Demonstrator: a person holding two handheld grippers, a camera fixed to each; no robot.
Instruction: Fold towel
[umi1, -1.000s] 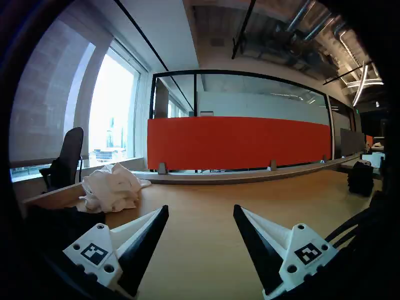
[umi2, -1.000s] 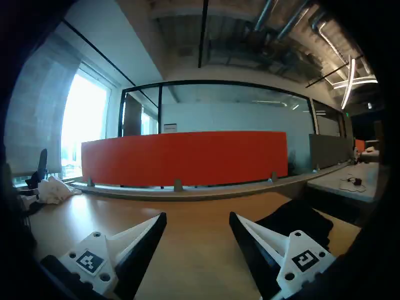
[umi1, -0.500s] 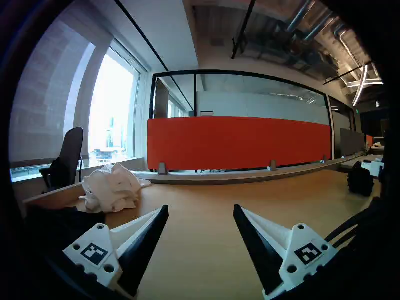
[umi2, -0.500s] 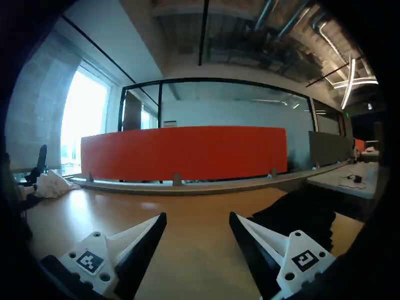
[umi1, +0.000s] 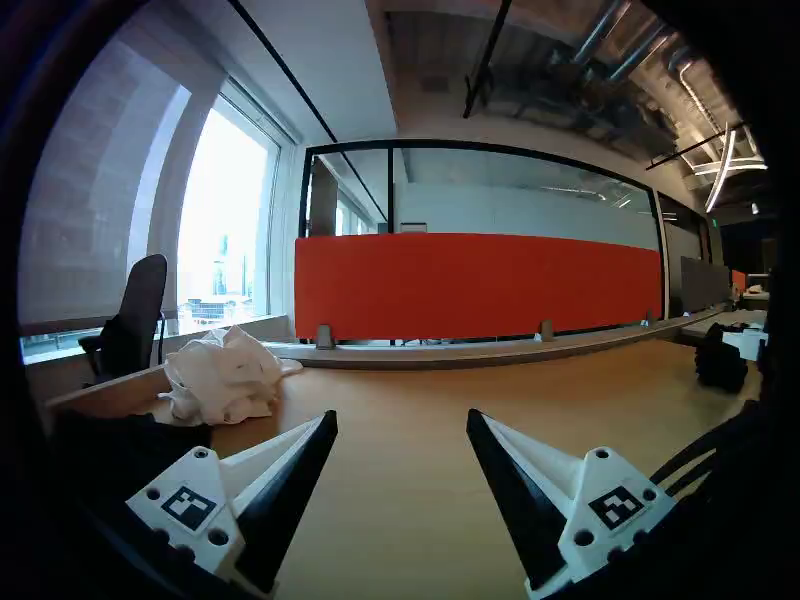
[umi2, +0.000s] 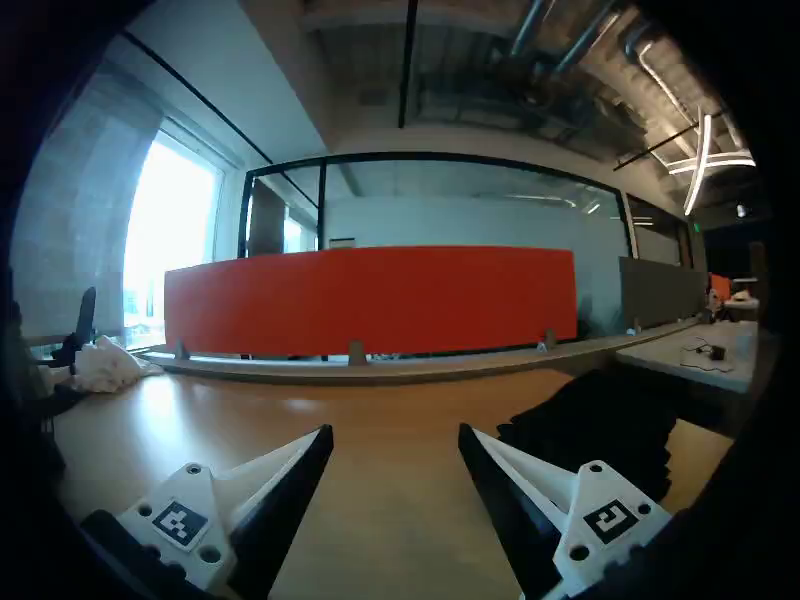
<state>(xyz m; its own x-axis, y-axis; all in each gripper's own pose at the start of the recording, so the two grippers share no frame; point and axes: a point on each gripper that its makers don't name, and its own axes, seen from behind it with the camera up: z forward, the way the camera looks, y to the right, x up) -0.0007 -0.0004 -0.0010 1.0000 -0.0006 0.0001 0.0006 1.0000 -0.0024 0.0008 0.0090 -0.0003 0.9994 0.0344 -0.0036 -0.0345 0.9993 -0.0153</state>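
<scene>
Cloth (umi2: 600, 425), dark and indistinct (partly behind right gripper (umi2: 395, 432)), on desk (umi2: 380, 400)

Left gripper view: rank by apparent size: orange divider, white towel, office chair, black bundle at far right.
1. orange divider, largest by far.
2. white towel.
3. office chair, close to the towel in apparent size. It stands farther off, so this order is unsure.
4. black bundle, smallest.

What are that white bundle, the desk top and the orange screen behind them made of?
White bundle: soft matte cloth, likely a towel, going by its crumpled folds. Desk top: pale wood or wood-look laminate, smooth, with a faint sheen. Orange screen: flat and matte, perhaps fabric-covered; too far to tell.
</scene>
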